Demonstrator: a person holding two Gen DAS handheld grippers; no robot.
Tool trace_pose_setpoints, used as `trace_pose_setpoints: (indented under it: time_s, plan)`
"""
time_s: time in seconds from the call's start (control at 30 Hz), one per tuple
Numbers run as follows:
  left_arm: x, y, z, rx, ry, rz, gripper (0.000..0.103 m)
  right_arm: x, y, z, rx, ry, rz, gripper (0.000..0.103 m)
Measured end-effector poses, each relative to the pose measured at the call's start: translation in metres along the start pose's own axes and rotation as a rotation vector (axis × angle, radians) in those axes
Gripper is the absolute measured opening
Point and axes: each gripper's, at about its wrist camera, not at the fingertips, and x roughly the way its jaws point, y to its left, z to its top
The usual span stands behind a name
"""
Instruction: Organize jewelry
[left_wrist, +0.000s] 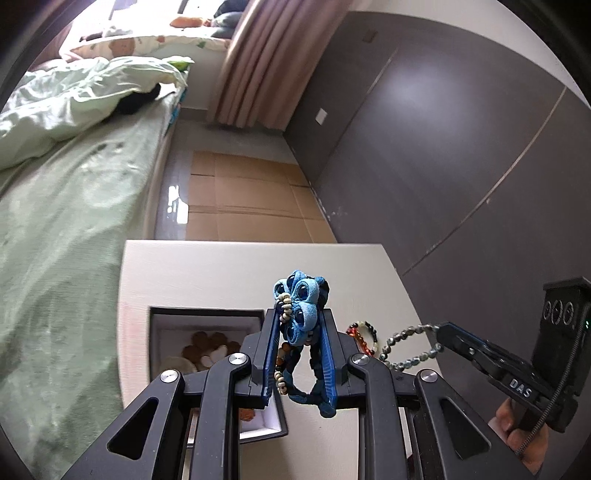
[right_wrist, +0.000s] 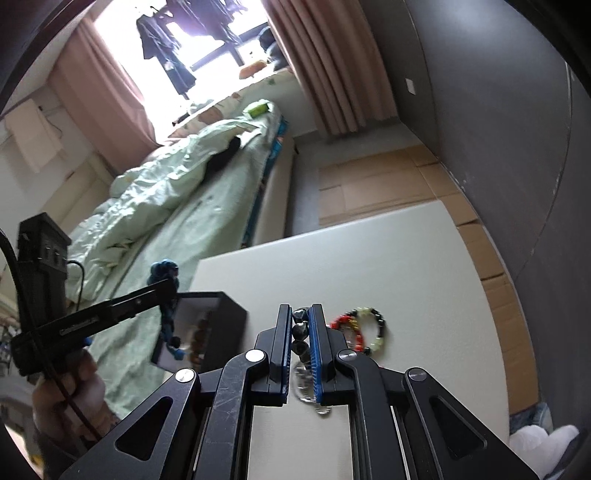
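**Both grippers clamped on jewelry above the white table**

The blue flower bracelet hangs upright, long axis vertical, pinched in the left gripper over the open jewelry box. The right gripper, angled downward, is closed on a grey bead strand beside the red-and-black bracelet lying on the table.

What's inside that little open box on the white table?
The box has a pale lining and holds brown and cream flower-shaped pieces. The left gripper, shut on a blue fabric bracelet, covers the rest of the inside.
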Motion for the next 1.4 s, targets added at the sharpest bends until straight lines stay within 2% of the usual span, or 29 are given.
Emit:
trace_pose_setpoints:
  time_s: [0.37,0.63,0.87,0.9,0.93,0.97,1.03,1.17,1.27,1.3,1.37,1.4]
  plan:
    - [-0.024,0.034,0.002,-0.06,-0.051,0.058,0.022,0.004,0.059,-0.006,-0.031,-0.044,0.138,0.01]
    - [-0.033,0.056,-0.001,-0.115,-0.058,0.078,0.022,0.035,0.102,-0.01,-0.049,-0.013,0.208,0.01]
    - [-0.031,0.071,-0.001,-0.149,-0.048,0.088,0.022,0.065,0.124,-0.009,-0.033,0.03,0.227,0.011]
    - [-0.03,0.071,-0.002,-0.149,-0.045,0.089,0.022,0.072,0.124,-0.009,-0.026,0.048,0.22,0.012]
    - [-0.028,0.072,-0.002,-0.147,-0.04,0.088,0.022,0.077,0.123,-0.008,-0.017,0.073,0.214,0.024]
    - [-0.027,0.071,-0.002,-0.144,-0.034,0.086,0.022,0.083,0.12,-0.008,-0.002,0.099,0.209,0.04]
    - [-0.022,0.07,-0.003,-0.134,-0.01,0.083,0.022,0.082,0.112,-0.008,0.026,0.095,0.198,0.051]
    - [-0.014,0.061,-0.004,-0.105,0.021,0.09,0.022,0.071,0.099,-0.007,0.044,0.075,0.189,0.051]
    - [-0.007,0.059,-0.004,-0.102,0.046,0.094,0.028,0.065,0.087,-0.008,0.062,0.076,0.169,0.051]
    - [-0.004,0.059,-0.004,-0.11,0.058,0.088,0.033,0.064,0.083,-0.009,0.07,0.077,0.161,0.051]
    - [0.001,0.062,-0.005,-0.136,0.076,0.077,0.052,0.06,0.073,-0.01,0.088,0.081,0.15,0.051]
    - [0.0,0.062,-0.006,-0.141,0.074,0.074,0.067,0.058,0.069,-0.01,0.091,0.079,0.145,0.051]
